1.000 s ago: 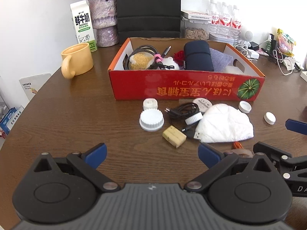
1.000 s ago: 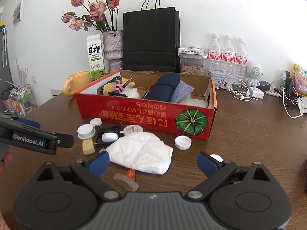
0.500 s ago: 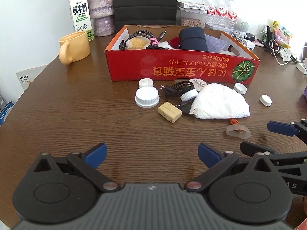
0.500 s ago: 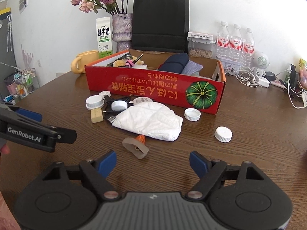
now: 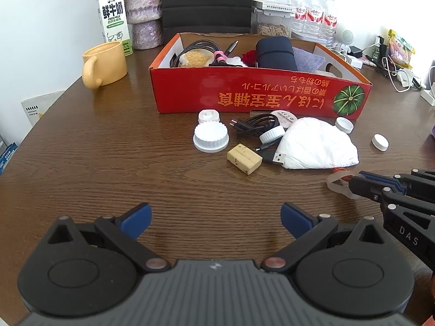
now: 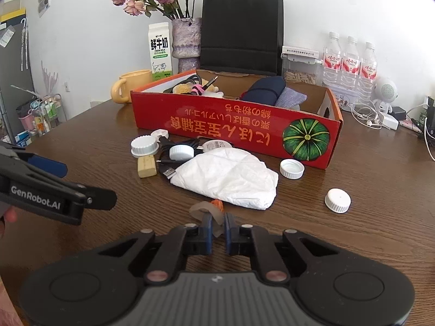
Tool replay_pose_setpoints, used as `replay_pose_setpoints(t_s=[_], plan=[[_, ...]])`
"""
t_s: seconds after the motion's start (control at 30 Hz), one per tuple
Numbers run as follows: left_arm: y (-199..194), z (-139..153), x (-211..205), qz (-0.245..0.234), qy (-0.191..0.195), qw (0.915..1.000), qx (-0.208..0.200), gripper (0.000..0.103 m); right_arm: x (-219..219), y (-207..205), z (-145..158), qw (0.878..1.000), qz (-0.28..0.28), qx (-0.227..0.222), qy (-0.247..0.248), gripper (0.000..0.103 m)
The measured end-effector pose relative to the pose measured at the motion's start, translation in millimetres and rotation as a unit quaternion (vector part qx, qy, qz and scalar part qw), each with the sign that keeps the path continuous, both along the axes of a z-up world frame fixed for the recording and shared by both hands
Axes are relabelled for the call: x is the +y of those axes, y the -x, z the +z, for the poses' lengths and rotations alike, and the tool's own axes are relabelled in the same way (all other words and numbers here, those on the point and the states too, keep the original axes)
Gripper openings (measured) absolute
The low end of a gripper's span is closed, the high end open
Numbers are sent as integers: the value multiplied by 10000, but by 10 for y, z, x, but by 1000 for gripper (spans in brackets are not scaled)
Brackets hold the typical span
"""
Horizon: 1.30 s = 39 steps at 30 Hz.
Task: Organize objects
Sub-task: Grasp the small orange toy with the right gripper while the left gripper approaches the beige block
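From the left wrist, your left gripper (image 5: 214, 218) hangs wide open and empty above bare table (image 5: 108, 168); the right gripper (image 5: 353, 183) pinches the translucent strip (image 5: 335, 183) beside the white cloth (image 5: 318, 146).

From the right wrist, its jaws have just closed on that strip (image 6: 202, 207). Next, I judge, lift it over the cloth (image 6: 225, 176) into the red box (image 6: 233, 125), clearing its front wall.

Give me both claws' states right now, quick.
Left claw: open, nothing between its fingers, over bare table.
Right claw: has just closed, shut on the translucent tape piece beside the white cloth.
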<state>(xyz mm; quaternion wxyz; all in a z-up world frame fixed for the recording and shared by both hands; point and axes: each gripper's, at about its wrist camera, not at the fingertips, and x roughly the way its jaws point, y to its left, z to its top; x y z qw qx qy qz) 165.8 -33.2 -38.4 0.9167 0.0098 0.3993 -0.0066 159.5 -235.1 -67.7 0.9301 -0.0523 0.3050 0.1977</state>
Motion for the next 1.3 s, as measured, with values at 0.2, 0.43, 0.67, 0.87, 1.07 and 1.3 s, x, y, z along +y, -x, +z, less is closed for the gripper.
replay_pose_setpoints(t_s=[0.2,0.43,0.67,0.87,1.07,1.3], plan=[[-66,-25,-9,2,-5,10000,34,103,-83,51,105,9991,-32,-355,-214,5],[-200,-52,-36,47,-37,10000,50,103,-166,-57,124,9981,-261,-477,-286,5],[-374,-82,-47,119,-109,9999,47,103,-212,-160,108,9965,-380,-601,-431,5],[-497,-97,-65,137,-185,9997,42,103,-243,-180,77,9953,-398,-668,-578,4],[-537,-106,-59,145,-147,9998,50,103,-271,-161,61,9939,-410,-758,-694,4],[-515,-127,-65,106,-126,9998,81,103,-296,-180,50,9937,-430,-676,-780,4]])
